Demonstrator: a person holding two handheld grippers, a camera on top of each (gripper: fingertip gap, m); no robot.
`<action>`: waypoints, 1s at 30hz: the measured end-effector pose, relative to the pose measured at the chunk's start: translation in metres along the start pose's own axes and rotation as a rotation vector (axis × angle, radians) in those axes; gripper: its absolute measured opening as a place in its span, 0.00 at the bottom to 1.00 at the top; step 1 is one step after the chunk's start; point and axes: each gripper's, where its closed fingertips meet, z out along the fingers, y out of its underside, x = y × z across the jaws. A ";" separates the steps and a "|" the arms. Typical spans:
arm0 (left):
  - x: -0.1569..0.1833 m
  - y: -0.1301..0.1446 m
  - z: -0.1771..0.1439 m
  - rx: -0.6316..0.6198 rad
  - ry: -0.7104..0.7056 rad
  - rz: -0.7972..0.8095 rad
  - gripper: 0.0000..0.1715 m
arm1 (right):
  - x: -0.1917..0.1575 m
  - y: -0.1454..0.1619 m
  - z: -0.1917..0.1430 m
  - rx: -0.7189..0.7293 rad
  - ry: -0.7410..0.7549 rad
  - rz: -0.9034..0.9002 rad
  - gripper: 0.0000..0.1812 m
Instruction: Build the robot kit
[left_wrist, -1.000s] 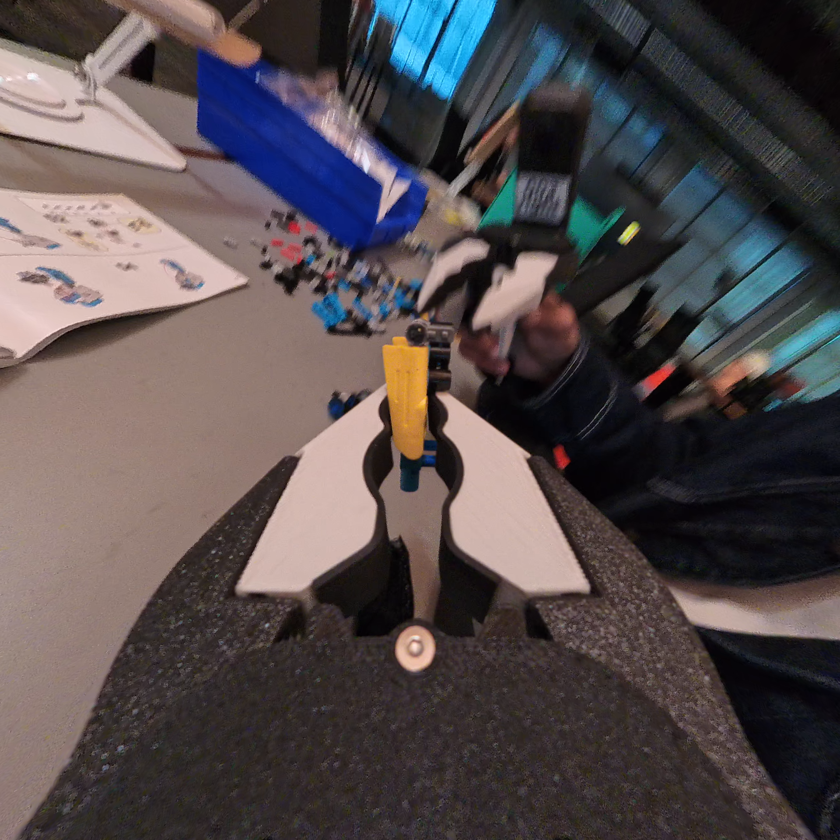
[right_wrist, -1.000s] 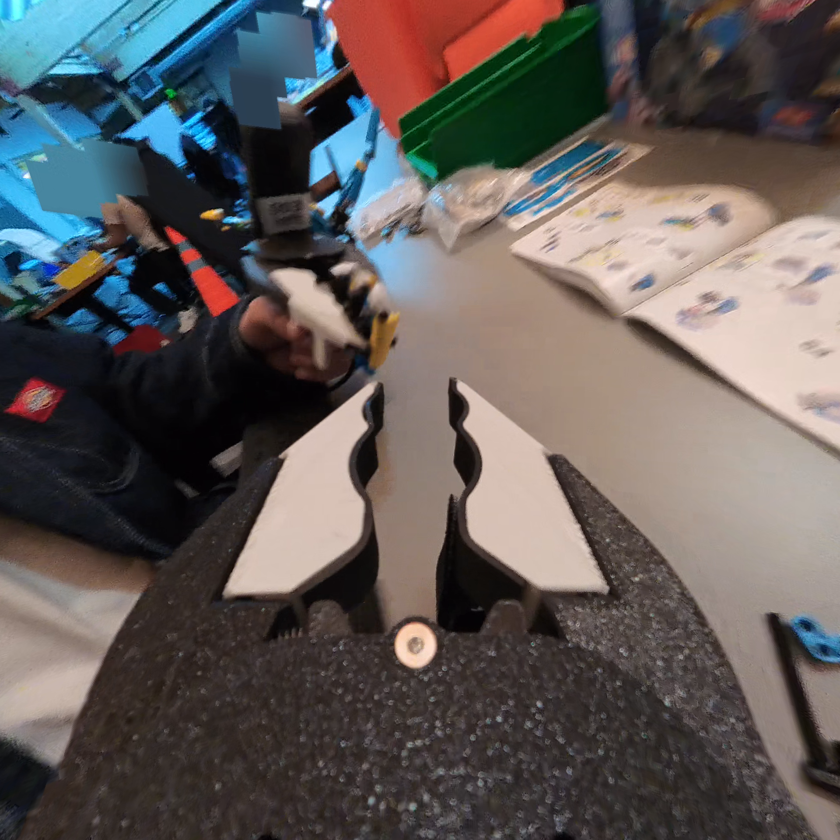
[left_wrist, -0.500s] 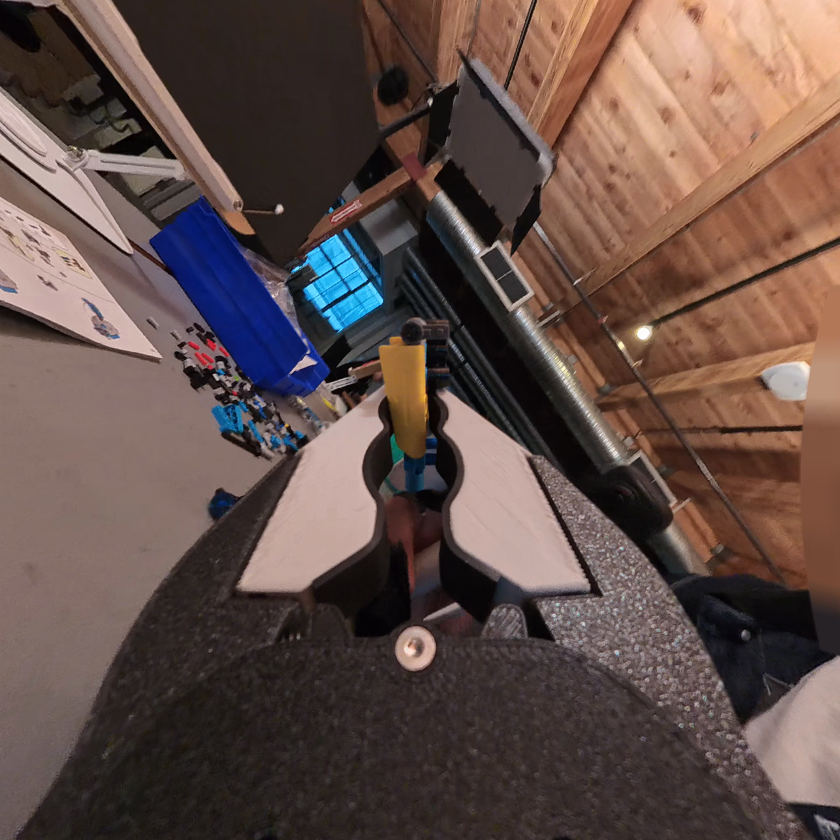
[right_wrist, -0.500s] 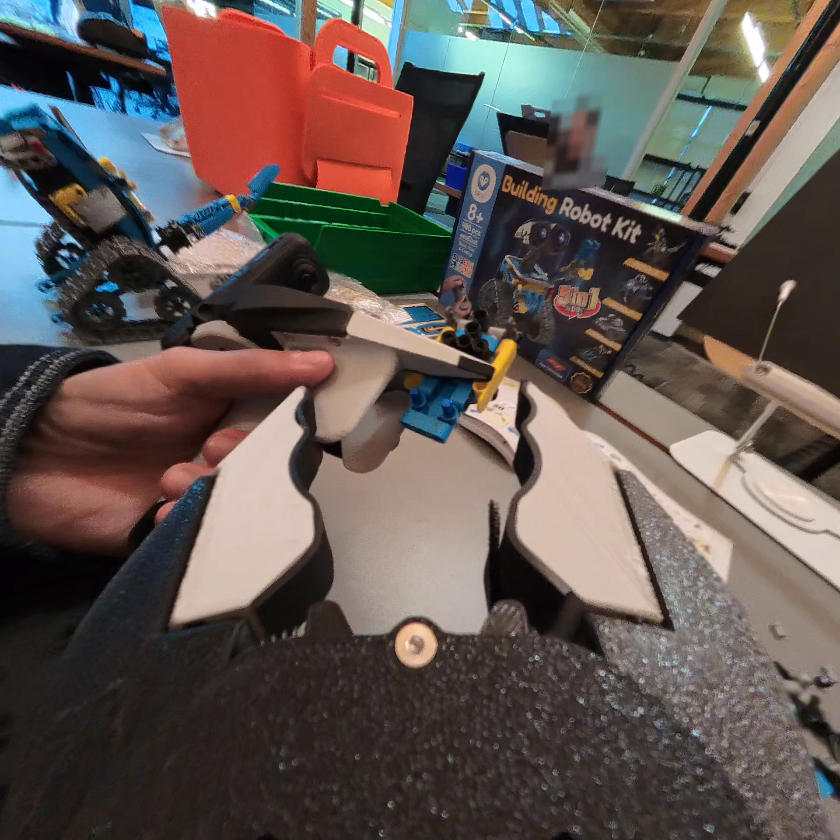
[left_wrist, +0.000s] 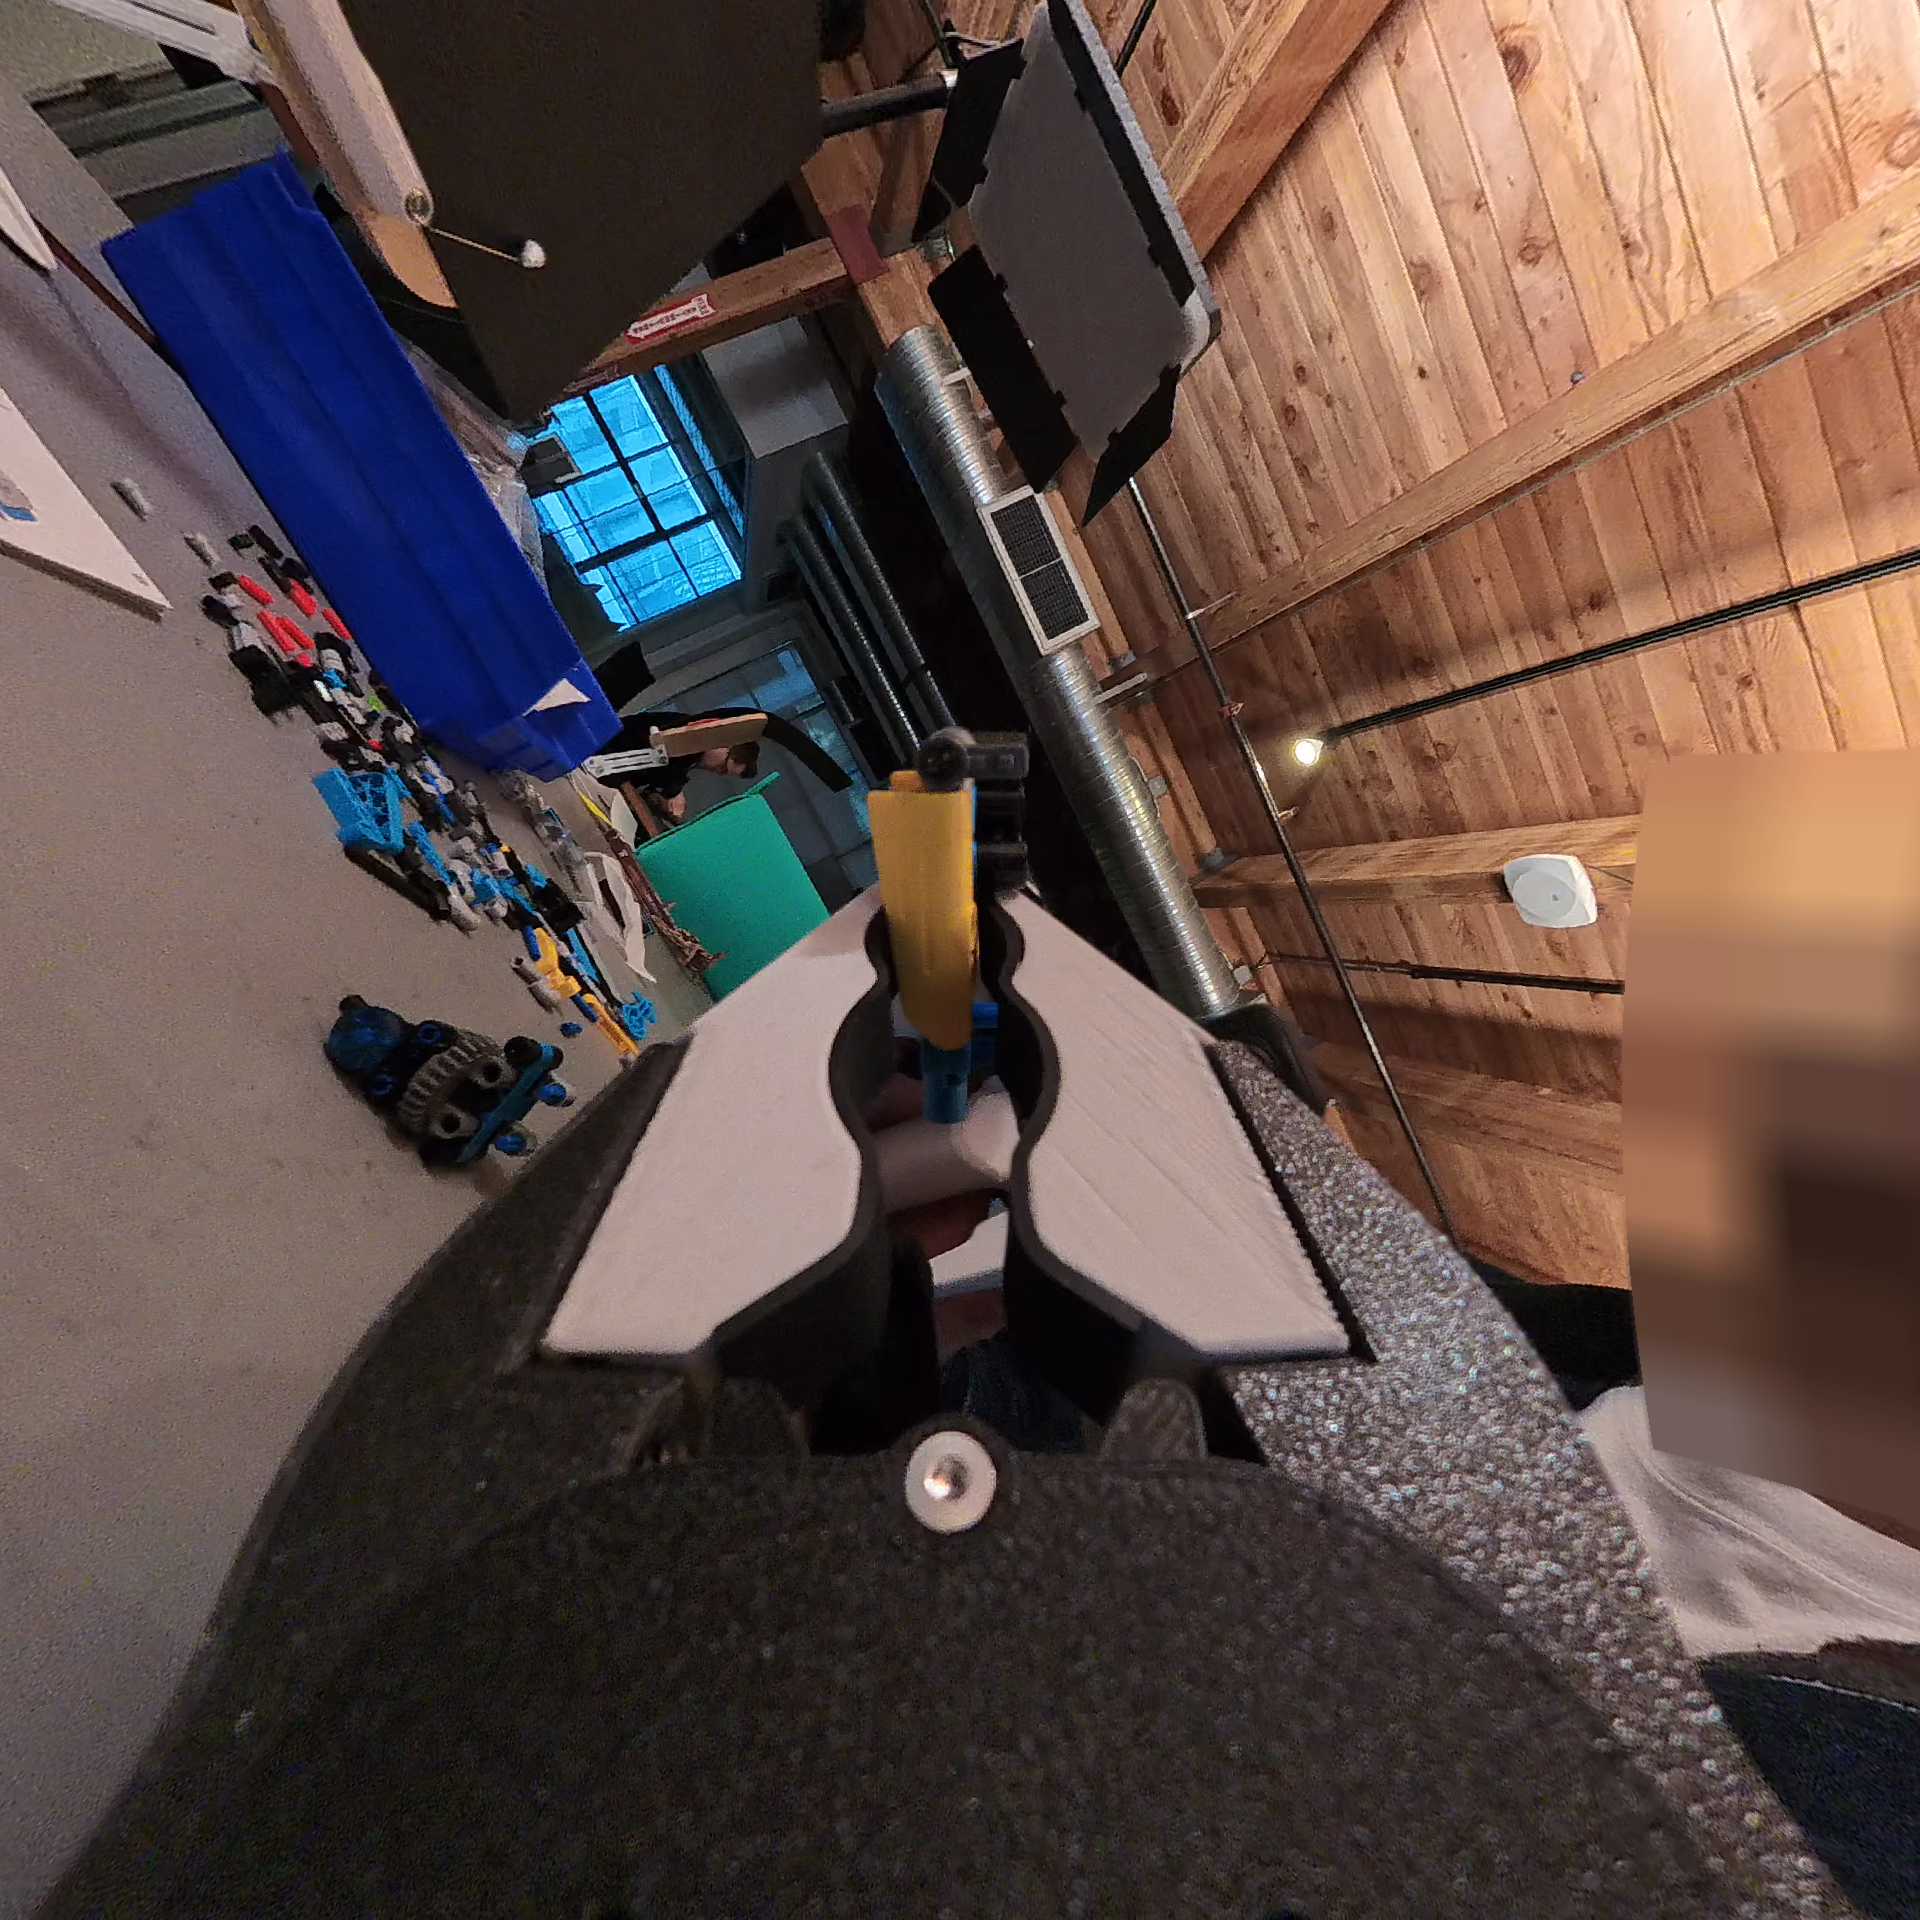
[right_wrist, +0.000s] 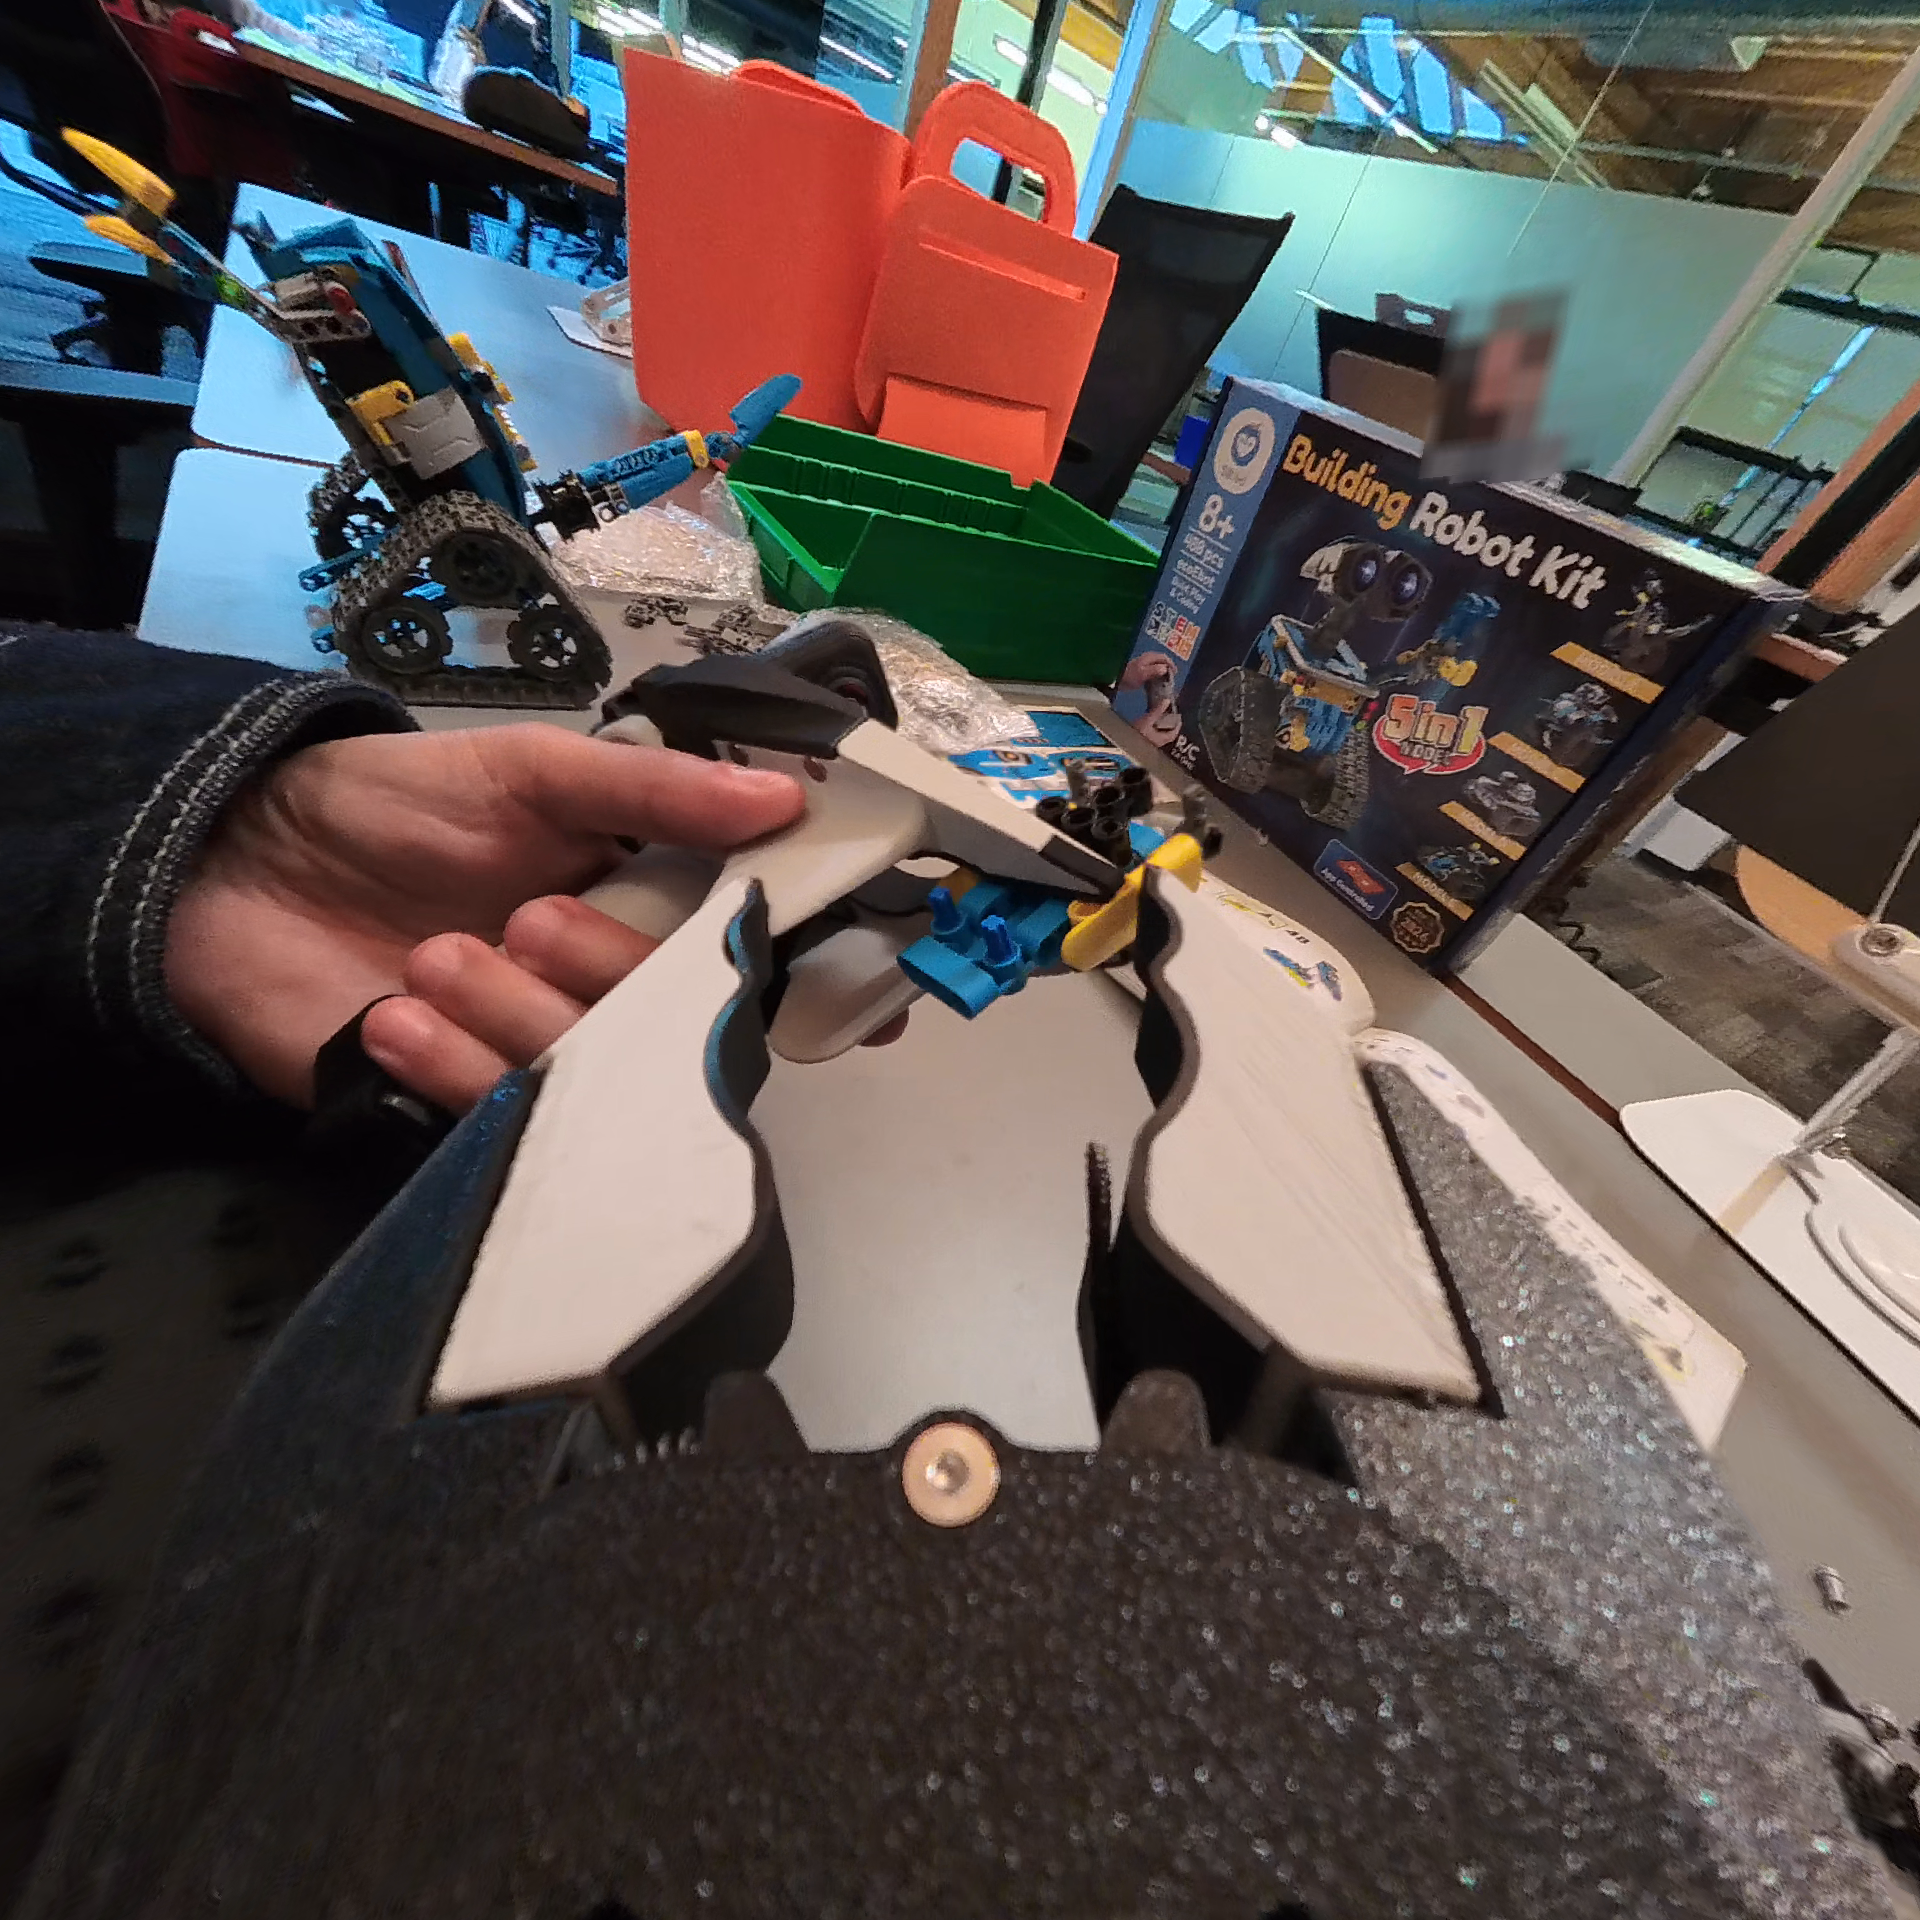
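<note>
Left wrist view: my left claw (left_wrist: 940, 935) pinches a yellow-blue brick piece (left_wrist: 928, 914).
Right wrist view: my right claw (right_wrist: 951, 914) gapes wide, fingertips flanking that piece above the grey surface (right_wrist: 935, 1195).

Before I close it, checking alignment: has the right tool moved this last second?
Yes. The right tool advanced toward the green bin, now nearer and lower in view.
</note>
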 end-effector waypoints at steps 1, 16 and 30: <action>0.000 0.000 -0.001 -0.001 0.004 -0.012 0.07 | -0.001 0.001 0.000 0.000 -0.018 0.005 0.39; -0.002 0.010 0.004 -0.079 0.008 -0.024 0.06 | 0.010 0.009 -0.015 -0.009 -0.070 -0.026 0.36; 0.000 0.020 0.008 -0.128 -0.002 0.015 0.06 | 0.017 0.021 -0.008 -0.103 0.042 -0.218 0.30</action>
